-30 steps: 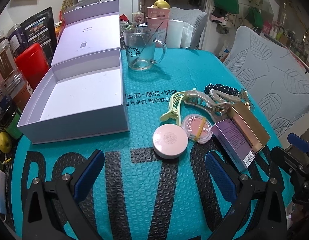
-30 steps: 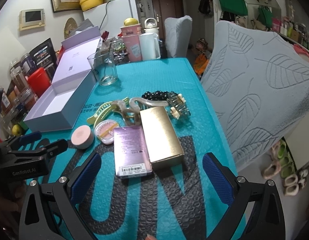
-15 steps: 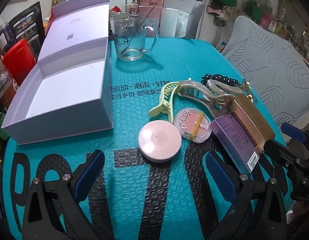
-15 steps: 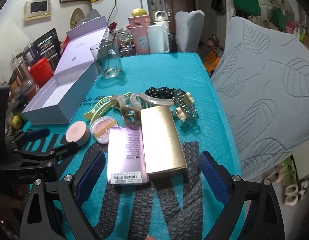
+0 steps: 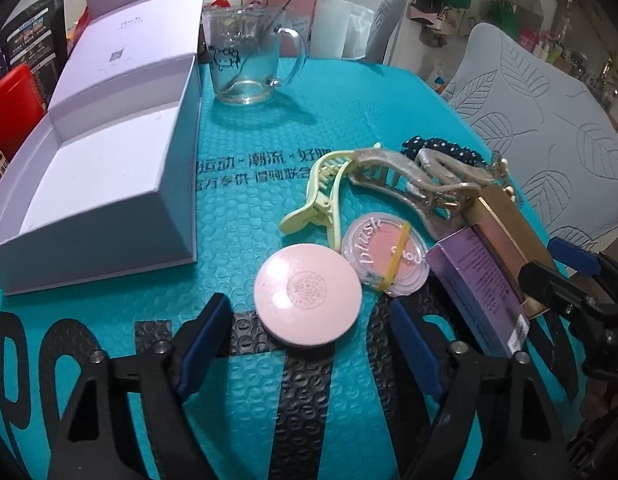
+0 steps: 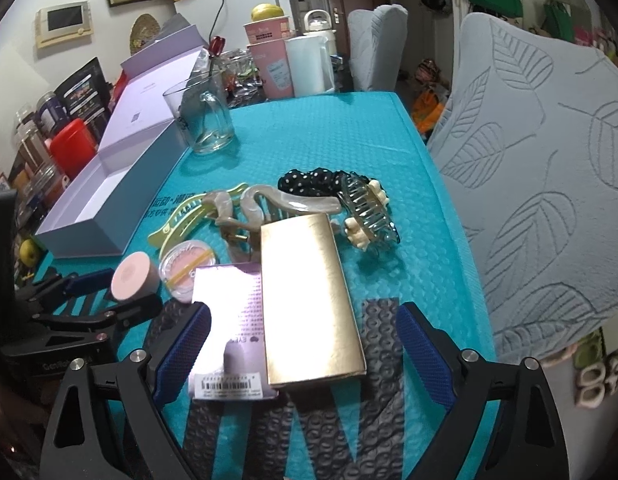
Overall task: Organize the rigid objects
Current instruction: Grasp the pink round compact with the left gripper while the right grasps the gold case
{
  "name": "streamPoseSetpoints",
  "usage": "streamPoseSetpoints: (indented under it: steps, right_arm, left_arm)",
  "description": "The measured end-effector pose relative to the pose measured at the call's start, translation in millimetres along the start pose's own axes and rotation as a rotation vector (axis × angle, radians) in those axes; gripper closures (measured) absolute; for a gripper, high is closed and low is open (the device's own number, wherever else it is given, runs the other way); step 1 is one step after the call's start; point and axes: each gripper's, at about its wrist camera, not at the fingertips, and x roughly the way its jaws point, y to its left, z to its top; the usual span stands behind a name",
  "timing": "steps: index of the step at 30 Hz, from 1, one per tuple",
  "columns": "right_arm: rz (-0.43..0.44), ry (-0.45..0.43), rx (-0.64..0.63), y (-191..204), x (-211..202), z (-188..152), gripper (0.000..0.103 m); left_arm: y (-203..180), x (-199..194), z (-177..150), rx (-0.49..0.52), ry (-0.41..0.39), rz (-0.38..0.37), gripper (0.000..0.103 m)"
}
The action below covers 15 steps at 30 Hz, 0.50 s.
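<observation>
The left gripper (image 5: 305, 332) was held low over the teal mat (image 5: 245, 208), its jaws just narrowed but not clamped: the pink round compact (image 5: 307, 295) was framed between the blue pads (image 5: 201, 336), and bare mat could be seen on both sides of it. Just beside the compact, touching its right rim, the clear blush pot (image 5: 385, 258) was lodged, so little room was left on that side. Open mat was kept to the left, up to the wall of the white box (image 5: 109, 216), which was lying open with its floor bare.

The right gripper (image 6: 303, 344) was spread wide and gripping nothing. The purple box (image 6: 229, 328) and the gold box (image 6: 309, 300) were straddled together, pressed side by side, with slim gaps at each pad. Behind them the hair clips (image 6: 269, 208) were piled in a tangle. The glass mug (image 6: 207, 120) was parked well back, and the mat's right edge was crowded by a grey chair (image 6: 541, 184).
</observation>
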Motion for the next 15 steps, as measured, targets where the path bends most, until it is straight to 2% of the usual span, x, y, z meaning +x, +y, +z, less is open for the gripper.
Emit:
streamPoseSetpoints:
  steps: [3, 6, 9, 13, 15]
  right_arm:
    - [0.003, 0.014, -0.001, -1, 5, 2, 0.019]
    - [0.013, 0.030, 0.007, -3, 10, 3, 0.026]
    - [0.013, 0.050, 0.021, -5, 15, 3, 0.028]
    - [0.032, 0.058, 0.065, -11, 19, 1, 0.054]
    - [0.011, 0.048, 0.071, -10, 16, 0, 0.056]
  left_arm:
    - [-2, 2, 1, 0.021, -0.020, 0.021, 0.035]
    - [-3, 3, 3, 0.043, -0.042, 0.029, 0.052]
    - [-4, 4, 4, 0.058, -0.050, 0.033, 0.052]
    - [-3, 0, 2, 0.052, -0.046, 0.012, 0.052]
    - [-2, -4, -2, 0.052, -0.045, 0.005, 0.052]
